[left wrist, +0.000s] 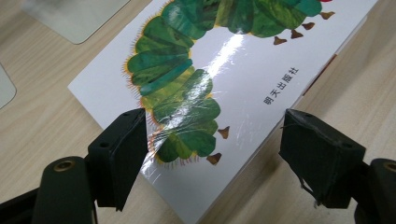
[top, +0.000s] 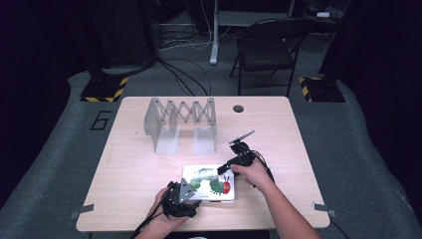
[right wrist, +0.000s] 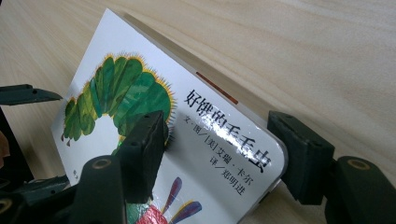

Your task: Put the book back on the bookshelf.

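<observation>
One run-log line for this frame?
book flat on table | left hand-held gripper open over one corner | right hand-held gripper straddles another corner | rack untouched

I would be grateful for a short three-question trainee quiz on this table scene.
1. True or false: the book stands upright in the metal rack.
2. What does the book's cover show? A) a caterpillar B) a dog C) a train
3. Which gripper is at the book's corner nearest the person?

Key:
1. False; it lies flat on the table.
2. A, the caterpillar.
3. The left gripper, jaws open either side of that corner.
</observation>
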### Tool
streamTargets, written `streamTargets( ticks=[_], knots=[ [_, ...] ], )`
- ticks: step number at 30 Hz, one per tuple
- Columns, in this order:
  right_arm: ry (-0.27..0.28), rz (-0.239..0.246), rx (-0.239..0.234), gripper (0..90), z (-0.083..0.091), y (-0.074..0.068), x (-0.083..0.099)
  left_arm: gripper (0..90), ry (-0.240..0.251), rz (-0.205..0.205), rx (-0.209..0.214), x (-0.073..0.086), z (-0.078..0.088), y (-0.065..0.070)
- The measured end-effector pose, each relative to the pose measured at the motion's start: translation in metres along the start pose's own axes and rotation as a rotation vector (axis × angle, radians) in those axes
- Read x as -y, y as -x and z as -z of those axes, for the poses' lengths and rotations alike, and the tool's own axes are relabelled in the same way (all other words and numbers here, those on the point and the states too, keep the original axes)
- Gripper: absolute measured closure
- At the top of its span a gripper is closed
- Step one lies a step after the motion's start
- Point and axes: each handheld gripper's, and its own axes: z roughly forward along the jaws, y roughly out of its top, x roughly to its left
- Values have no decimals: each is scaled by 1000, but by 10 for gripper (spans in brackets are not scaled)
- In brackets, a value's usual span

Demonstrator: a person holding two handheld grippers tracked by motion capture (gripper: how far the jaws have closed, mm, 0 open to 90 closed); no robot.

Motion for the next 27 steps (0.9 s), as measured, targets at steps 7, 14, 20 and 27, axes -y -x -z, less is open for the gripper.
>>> streamTargets(
  ticks=[7,14,20,27],
  knots=[
    [1,-6,-5,379,0,0,0,230,-9,31,10,-1,3,-7],
    [2,-4,-9,384,0,1,1,209,-17,87,43,-4,2,-17],
    [6,-16,-18,392,1,2,1,187,-12,109,49,-4,4,-23],
    [10,-16,-15,393,1,2,1,188,-14,126,39,-3,3,-30]
  ],
)
